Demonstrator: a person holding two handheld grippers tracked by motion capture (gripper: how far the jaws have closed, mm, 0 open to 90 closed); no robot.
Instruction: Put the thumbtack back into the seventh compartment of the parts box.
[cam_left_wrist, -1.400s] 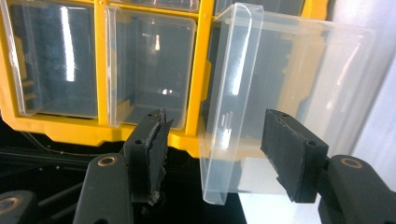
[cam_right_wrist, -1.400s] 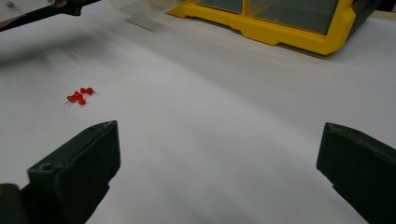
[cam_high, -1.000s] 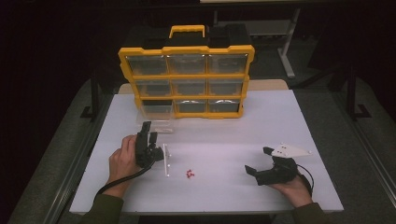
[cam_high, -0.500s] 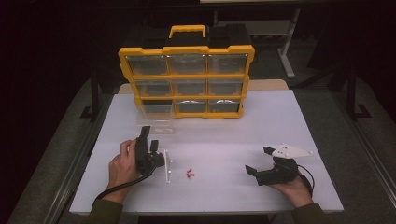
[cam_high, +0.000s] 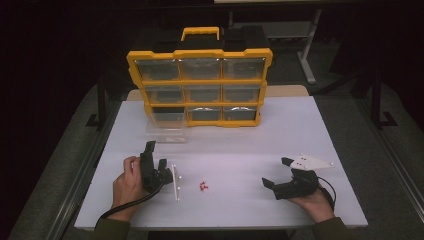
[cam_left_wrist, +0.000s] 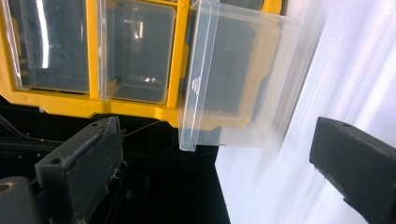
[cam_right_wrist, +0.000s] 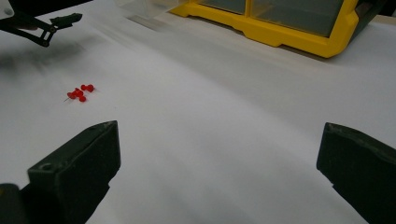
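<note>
At a white table, you are working with a two-jaw gripper in each hand in front of a yellow plastic organiser case (cam_high: 200, 54) with clear-fronted compartments, which is standing upright at the far side. Your left gripper (cam_high: 154, 161) is lying near the front left of the table (cam_high: 300, 125), its black jaws pointing towards the case. Its jaws have just been opening and are now standing wide apart, with nothing between them; in the left gripper view, the two black pads (cam_left_wrist: 88, 158) are framing open space.

A clear plastic drawer bin (cam_high: 167, 125) is sitting on the tabletop just in front of the case's lower left corner, pulled out of its slot and apart from your left gripper. In the left gripper view, the same bin (cam_left_wrist: 233, 79) is showing up ahead of the jaws, against the yellow frame.

Just to the right of your left gripper, a small cluster of red push pins (cam_high: 203, 186) is lying loose on the table. The right gripper view is showing the pins (cam_right_wrist: 80, 93) ahead and to the left.

Your right gripper (cam_high: 278, 174) is resting at the front right, well apart from the pins, its jaws spread wide and gripping nothing.
</note>
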